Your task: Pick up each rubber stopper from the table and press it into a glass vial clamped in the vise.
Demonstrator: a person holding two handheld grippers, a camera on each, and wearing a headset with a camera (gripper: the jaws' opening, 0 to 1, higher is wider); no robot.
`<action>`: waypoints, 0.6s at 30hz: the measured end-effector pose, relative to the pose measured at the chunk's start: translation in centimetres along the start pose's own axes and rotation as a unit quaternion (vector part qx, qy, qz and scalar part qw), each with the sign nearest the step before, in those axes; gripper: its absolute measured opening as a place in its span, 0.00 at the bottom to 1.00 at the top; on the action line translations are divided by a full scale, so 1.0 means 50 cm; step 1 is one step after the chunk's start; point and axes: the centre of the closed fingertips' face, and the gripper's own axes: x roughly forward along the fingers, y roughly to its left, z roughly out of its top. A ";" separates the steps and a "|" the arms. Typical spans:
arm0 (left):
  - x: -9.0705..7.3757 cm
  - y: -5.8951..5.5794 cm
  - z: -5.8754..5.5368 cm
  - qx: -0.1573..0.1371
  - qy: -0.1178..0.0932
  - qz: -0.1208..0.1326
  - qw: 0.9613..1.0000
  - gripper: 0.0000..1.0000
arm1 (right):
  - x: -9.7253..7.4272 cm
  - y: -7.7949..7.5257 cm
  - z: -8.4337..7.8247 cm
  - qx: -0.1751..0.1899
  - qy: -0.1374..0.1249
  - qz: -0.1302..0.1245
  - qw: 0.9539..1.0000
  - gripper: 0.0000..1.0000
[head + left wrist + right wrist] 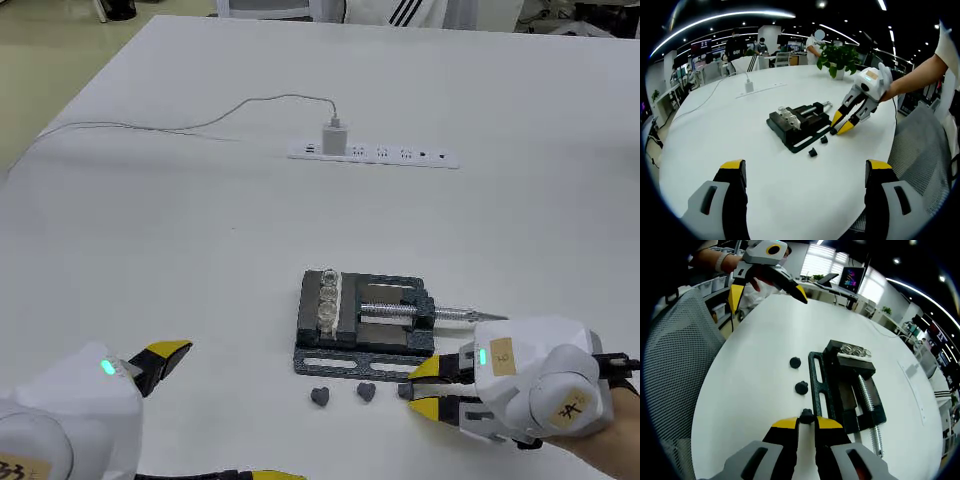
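Right by the vise (850, 375) we've got the right hand-held gripper (807, 421) pinching a stopper (806, 414), left hand-held gripper (806, 165) spread wide.

A smooth white table (200, 230) with a low sheen carries a vise (385, 297) of dark, dull-finished metal. Its threaded screw (465, 314) is bare and bright. The glass vials (327, 300) are clear and glinting. The rubber stoppers (320, 397) look matt and dark grey. The right gripper (420, 388) and left gripper (222, 412) wear glossy white plastic shells, and their black jaws have yellow tips in a duller finish. A power strip (375, 154) and its charger (334, 137) are smooth white plastic, and the cable (150, 127) is thin and pale. A chair (675, 350) beside the table is grey open-weave mesh.
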 end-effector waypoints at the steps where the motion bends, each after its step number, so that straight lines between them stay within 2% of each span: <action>1: 0.000 -0.001 0.000 0.001 0.000 -0.001 1.000 0.99 | -0.001 -0.001 0.000 -0.001 -0.001 -0.001 1.000 0.08; 7: 0.005 -0.006 0.000 0.011 0.003 -0.007 1.000 0.98 | -0.023 -0.008 0.012 -0.009 -0.004 -0.007 1.000 0.08; 15: 0.026 -0.016 0.014 0.031 0.002 -0.022 0.999 0.96 | -0.082 0.003 0.029 -0.043 0.012 0.008 0.999 0.08; 18: 0.036 -0.024 0.025 0.044 0.000 -0.033 0.998 0.95 | -0.107 0.007 0.047 -0.048 0.012 0.017 0.999 0.08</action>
